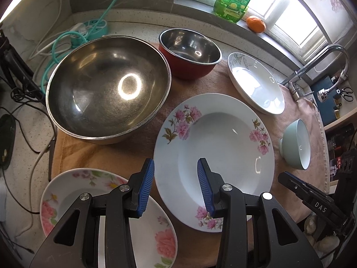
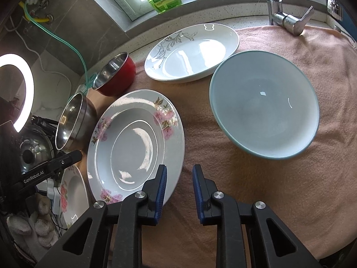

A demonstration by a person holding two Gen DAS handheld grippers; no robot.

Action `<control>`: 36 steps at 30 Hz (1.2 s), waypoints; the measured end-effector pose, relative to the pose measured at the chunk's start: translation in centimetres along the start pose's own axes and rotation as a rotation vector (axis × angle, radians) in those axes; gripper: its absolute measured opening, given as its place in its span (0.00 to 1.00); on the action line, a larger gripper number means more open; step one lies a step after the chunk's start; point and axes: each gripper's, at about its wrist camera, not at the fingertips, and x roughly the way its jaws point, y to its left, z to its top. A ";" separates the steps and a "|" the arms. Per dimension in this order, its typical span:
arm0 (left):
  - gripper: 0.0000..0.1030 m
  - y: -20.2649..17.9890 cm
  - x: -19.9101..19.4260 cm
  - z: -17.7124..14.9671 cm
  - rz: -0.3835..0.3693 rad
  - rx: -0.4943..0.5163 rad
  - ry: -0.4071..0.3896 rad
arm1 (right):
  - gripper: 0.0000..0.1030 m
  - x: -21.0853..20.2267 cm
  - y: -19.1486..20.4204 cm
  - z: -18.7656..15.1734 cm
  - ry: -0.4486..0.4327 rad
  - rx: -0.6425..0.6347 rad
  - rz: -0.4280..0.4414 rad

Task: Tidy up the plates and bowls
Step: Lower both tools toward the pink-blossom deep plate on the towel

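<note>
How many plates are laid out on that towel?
3: pink-flowered white plate in the centre, grey-leaf-patterned white plate toward the window, peach-flowered white plate nearest, partly hidden by the fingers.

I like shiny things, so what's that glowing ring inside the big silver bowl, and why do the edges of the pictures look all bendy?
In the left wrist view, the ring in the big steel bowl is glare, a mirrored lamp; in the right wrist view, the ring light itself glows at the left edge, blown out white. Both views are fisheye, so the windowsill curves and the corners go dark.
</note>
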 end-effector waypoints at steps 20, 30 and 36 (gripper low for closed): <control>0.31 -0.1 2.1 0.7 -0.001 0.003 0.037 | 0.19 1.6 -0.1 0.6 0.020 0.022 -0.014; 0.27 -0.3 2.4 1.0 -0.002 0.004 0.044 | 0.17 2.0 -0.3 0.8 0.029 0.028 -0.003; 0.27 0.0 2.5 1.5 0.031 0.010 0.039 | 0.16 2.1 -0.1 1.0 0.030 0.028 0.001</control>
